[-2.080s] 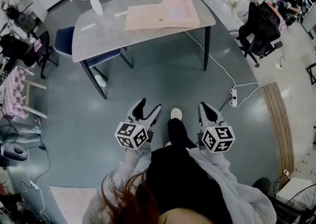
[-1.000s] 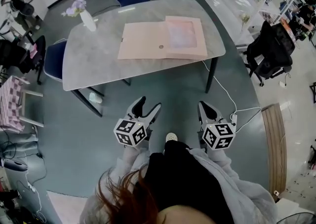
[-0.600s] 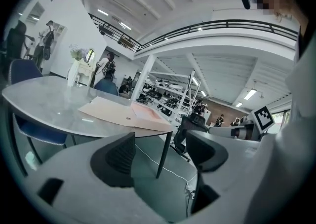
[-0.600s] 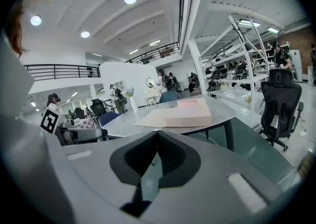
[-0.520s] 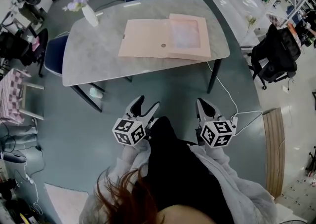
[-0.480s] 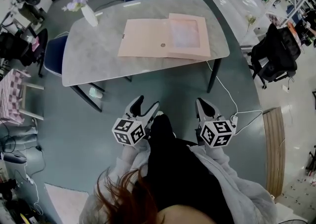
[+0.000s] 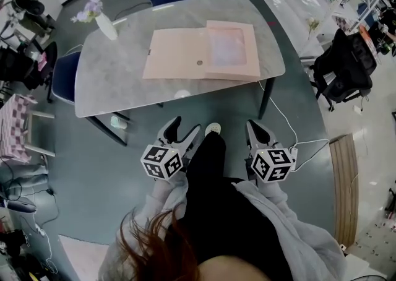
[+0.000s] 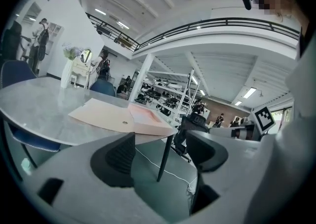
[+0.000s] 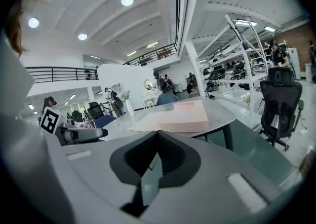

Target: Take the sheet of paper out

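The left gripper (image 7: 187, 126) is released and the right gripper (image 7: 253, 127) is clenched on nothing, both short of the desk (image 7: 117, 85). The sheet (image 7: 228, 49) seems to lie in the open folder (image 7: 176, 57) by the desk's near right corner. A grab there could crease it or drag the folder over the edge.

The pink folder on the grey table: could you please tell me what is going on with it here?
Nothing is touching it. A person stands before the table holding both grippers low, short of its edge. The left gripper has its fingers apart and empty; the right gripper has them together on nothing. The folder lies flat on the table.
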The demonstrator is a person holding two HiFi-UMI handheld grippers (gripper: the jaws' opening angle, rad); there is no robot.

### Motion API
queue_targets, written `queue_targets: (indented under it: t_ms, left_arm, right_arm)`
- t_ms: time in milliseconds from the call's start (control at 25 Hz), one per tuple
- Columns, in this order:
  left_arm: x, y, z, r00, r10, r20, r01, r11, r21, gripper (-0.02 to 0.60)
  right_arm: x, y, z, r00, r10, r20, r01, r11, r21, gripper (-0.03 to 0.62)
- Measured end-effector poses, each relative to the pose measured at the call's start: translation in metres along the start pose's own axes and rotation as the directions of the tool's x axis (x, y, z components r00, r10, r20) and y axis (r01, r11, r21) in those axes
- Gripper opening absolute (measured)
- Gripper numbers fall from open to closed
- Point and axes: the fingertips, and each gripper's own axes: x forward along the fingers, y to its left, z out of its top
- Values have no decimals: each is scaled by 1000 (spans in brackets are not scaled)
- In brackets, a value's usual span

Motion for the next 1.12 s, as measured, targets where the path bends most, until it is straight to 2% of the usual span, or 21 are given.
queue_targets:
  t_ms: [320, 720, 1120]
  left_arm:
    - [66, 20, 37, 1000, -29, -2, 29, 999, 13, 311]
    - [151, 58, 102, 998, -70, -6, 70, 996, 55, 311]
    - [239, 97, 129, 990, -122, -68, 127, 989, 76, 311]
  right_arm:
    - [50, -36, 37, 1000, -23, 18, 23, 1000, 13, 8]
    - [122, -68, 94, 999, -41, 26, 41, 999, 10, 8]
    - [191, -107, 125, 997, -79, 13, 79, 997, 24, 8]
